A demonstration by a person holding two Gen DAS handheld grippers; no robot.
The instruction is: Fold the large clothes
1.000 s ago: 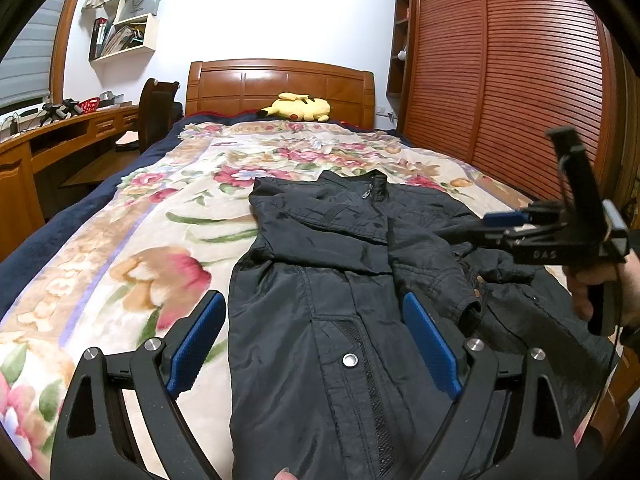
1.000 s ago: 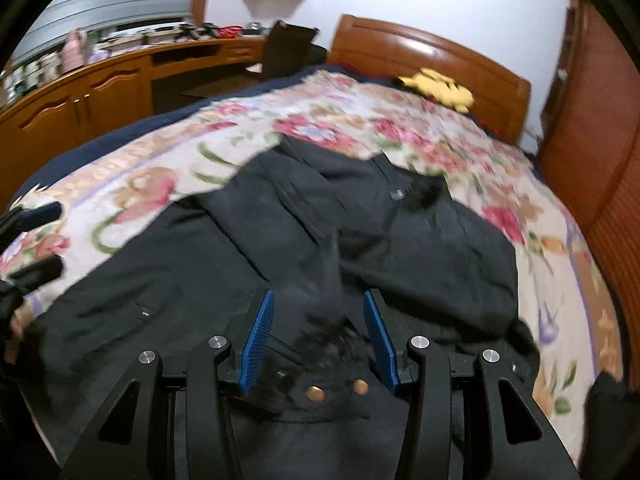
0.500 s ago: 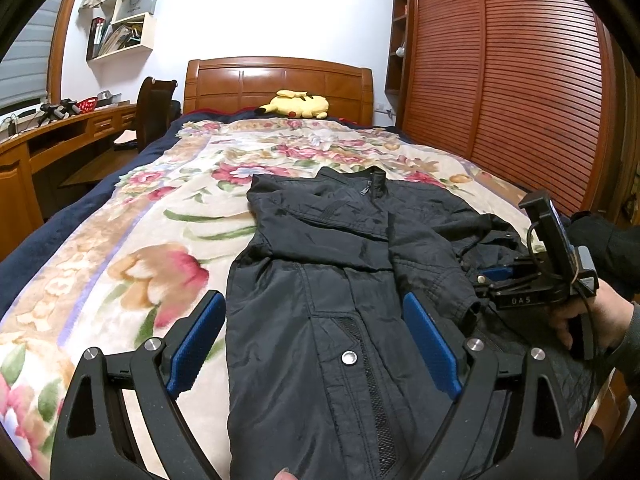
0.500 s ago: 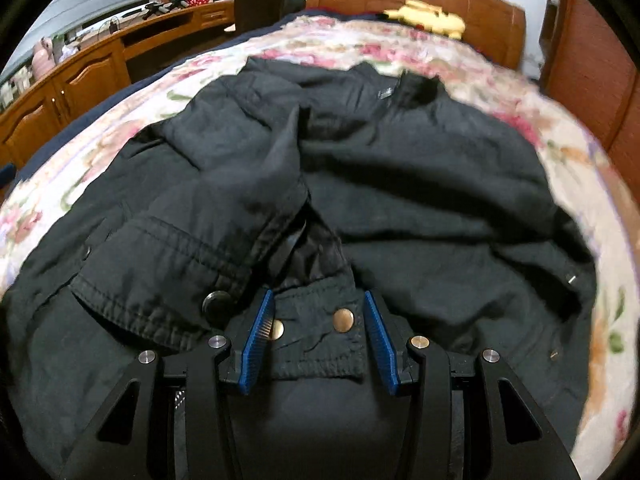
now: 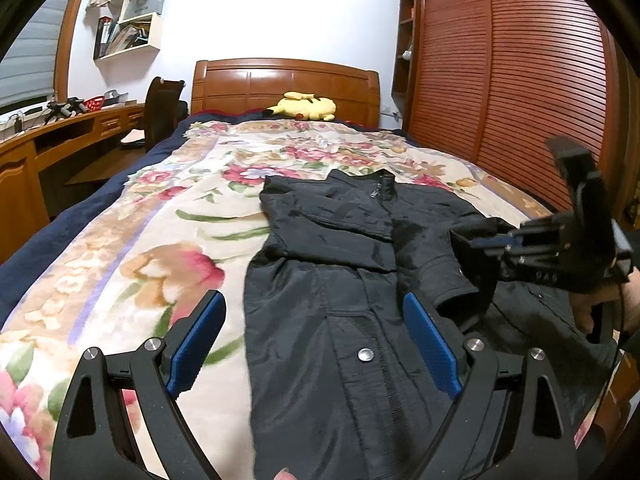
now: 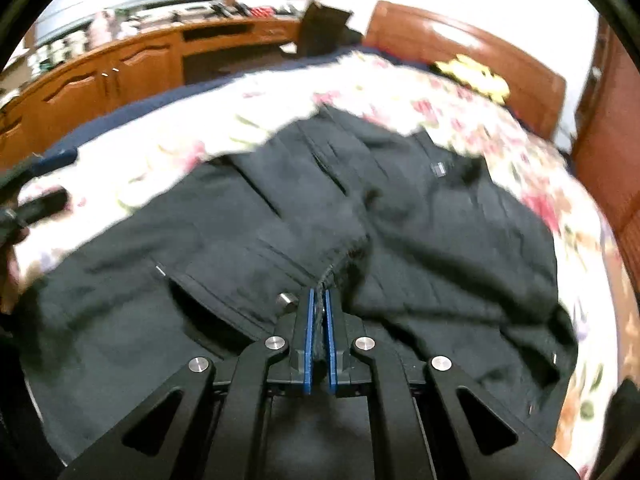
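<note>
We see the left tool hovering low over the near hem of the jacket, blue pads spread wide apart, nothing between them. The jacket lies face up on the bed, collar toward the headboard, hem toward us, left side already tucked in straight along the floral cover. We judge it a padded shell: soft, limp, bulky, a bit heavy for one pinch, and the smooth outer cloth looks slippery. Thick seams, cuffs, the snap placket and the hem give the surest hold; a pinch on a flat panel would likely slide off or lift only one layer.

Mid jacket, a sleeve is draped across the chest, cuff end raised.

On the right, the right tool is pressed together on the cuff, cloth squeezed thin between the pads, with a snap just beside the left pad. From the left camera the same tool hangs above the jacket's right side, cuff dangling from it. The right-wrist view is blurred, so we cannot tell how deep the bite is.

We judge the grip fine for dragging the sleeve, but the body will need both tools at hem corners or shoulders, as the padding will spring back and folds will sag.
</note>
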